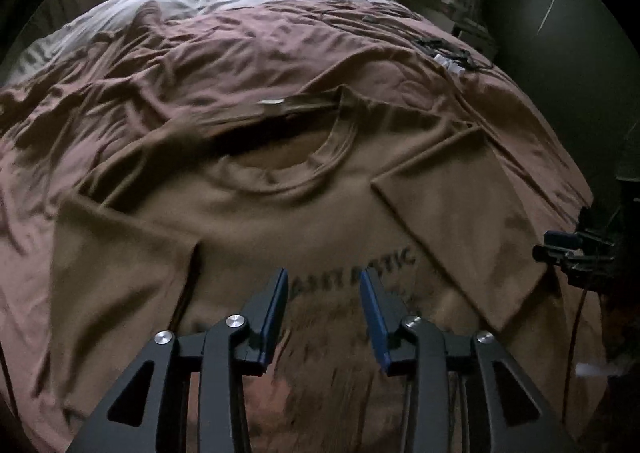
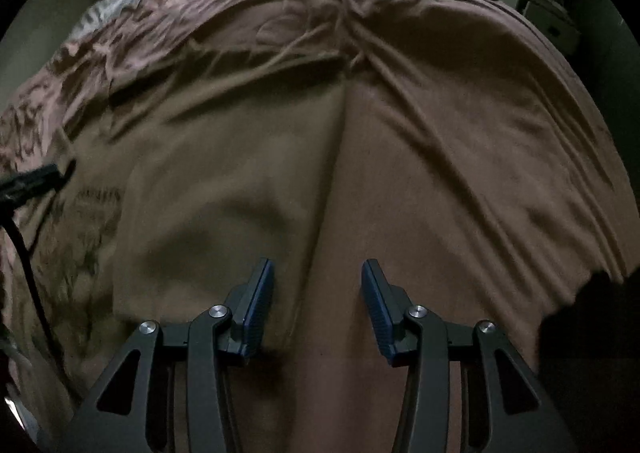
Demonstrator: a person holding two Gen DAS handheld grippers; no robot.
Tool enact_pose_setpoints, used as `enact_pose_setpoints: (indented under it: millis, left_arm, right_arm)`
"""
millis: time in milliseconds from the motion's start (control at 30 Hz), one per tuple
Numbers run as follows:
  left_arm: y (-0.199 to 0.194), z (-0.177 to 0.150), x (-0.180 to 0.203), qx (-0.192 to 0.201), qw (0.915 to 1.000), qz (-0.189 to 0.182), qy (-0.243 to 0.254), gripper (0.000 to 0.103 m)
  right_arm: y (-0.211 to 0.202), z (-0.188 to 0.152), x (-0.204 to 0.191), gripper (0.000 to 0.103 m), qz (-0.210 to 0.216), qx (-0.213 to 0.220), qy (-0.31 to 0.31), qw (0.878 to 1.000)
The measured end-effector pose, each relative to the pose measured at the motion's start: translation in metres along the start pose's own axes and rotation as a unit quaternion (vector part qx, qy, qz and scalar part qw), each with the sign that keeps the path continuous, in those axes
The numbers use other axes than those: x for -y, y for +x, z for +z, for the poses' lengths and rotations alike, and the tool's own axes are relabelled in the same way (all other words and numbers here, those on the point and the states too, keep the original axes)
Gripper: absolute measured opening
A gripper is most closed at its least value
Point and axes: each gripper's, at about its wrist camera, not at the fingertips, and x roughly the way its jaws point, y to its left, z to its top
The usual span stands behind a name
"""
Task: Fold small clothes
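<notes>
A wide bed (image 1: 208, 53) under a rumpled brown cover fills the room. A tan T-shirt (image 1: 280, 213) lies spread on it, chest print up, its right-hand sleeve (image 1: 460, 205) folded in over the body. Above the print hangs the left gripper (image 1: 324, 285), jaws parted and empty. The right gripper (image 2: 318, 277) hovers over the shirt's edge, likewise parted, gripping nothing.

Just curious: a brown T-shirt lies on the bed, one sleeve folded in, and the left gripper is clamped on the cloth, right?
Not quite. In the left wrist view the left gripper is open with nothing between its pads. The T-shirt does lie on the bed, sleeve folded in.
</notes>
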Motion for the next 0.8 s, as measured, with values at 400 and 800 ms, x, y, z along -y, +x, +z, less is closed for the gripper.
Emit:
enact_pose_setpoints:
  millis: [400, 800]
  left_arm:
    - [-0.094, -0.059, -0.018, 0.017, 0.9993, 0.004, -0.033, 0.051]
    - [-0.197, -0.108, -0.024, 0.059, 0.9971, 0.031, -0.037, 0.103]
  right_arm:
    - [-0.072, -0.035, -0.016, 0.043, -0.034, -0.015, 0.041, 0.998]
    - [-0.191, -0.09, -0.038, 0.092, -0.009, 0.043, 0.056, 0.997]
